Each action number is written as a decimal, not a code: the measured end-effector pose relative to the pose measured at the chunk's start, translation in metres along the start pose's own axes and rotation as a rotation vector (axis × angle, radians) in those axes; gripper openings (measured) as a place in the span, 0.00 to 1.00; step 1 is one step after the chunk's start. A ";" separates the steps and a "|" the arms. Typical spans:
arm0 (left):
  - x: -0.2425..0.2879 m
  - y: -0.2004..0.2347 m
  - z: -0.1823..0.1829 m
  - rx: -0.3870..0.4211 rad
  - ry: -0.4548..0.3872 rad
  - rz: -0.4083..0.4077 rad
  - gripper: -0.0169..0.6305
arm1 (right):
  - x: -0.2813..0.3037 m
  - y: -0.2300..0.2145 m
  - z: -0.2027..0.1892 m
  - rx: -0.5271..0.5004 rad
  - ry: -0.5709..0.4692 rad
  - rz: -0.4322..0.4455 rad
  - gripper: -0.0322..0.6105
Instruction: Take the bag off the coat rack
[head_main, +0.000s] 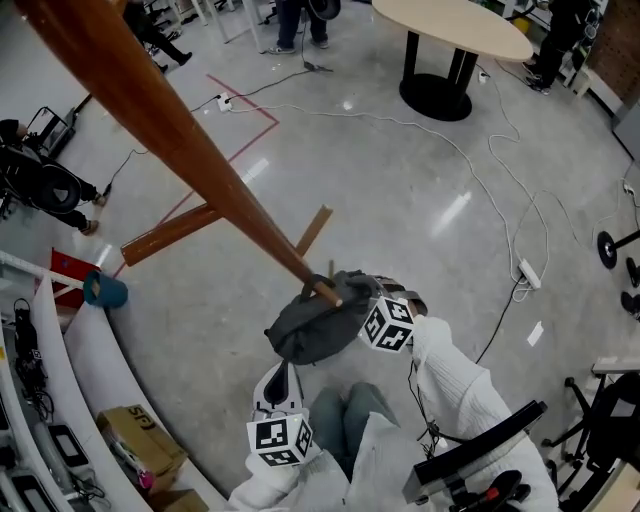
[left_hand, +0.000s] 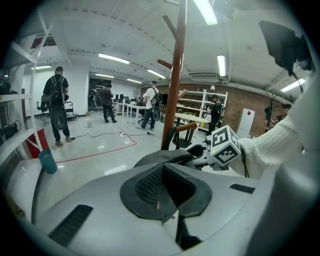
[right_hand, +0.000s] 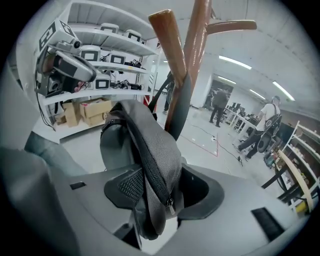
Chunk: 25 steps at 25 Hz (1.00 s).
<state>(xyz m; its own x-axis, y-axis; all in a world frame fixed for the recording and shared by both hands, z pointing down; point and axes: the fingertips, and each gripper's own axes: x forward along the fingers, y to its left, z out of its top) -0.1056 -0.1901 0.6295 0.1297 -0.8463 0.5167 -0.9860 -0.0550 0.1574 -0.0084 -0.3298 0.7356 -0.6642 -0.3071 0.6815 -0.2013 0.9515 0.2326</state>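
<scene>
A grey bag hangs by its strap from a low peg of the brown wooden coat rack. My right gripper reaches into the bag from the right. In the right gripper view a zipped fold of the bag lies between the jaws of that gripper, pinched by both pads, just under the peg. My left gripper hangs lower, in front of the bag and apart from it. In its own view its gripper has pads that meet with nothing between them, facing the bag.
The rack's crossed feet stand on the shiny floor. White shelving with a cardboard box curves along the left. A round table, cables and a power strip lie beyond. People stand far off.
</scene>
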 end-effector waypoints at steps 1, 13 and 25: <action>-0.002 0.001 -0.002 -0.002 0.004 0.004 0.03 | -0.001 0.000 0.000 0.017 -0.003 -0.008 0.36; -0.014 0.009 -0.006 -0.021 0.004 0.043 0.03 | -0.004 0.000 0.002 0.116 0.007 -0.064 0.24; -0.015 0.000 0.000 -0.016 -0.012 0.037 0.03 | -0.009 0.009 0.006 0.234 -0.008 -0.040 0.17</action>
<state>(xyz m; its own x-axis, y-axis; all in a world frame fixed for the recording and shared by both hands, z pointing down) -0.1072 -0.1771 0.6213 0.0916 -0.8538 0.5124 -0.9883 -0.0149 0.1518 -0.0083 -0.3182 0.7276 -0.6578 -0.3457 0.6692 -0.3884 0.9169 0.0918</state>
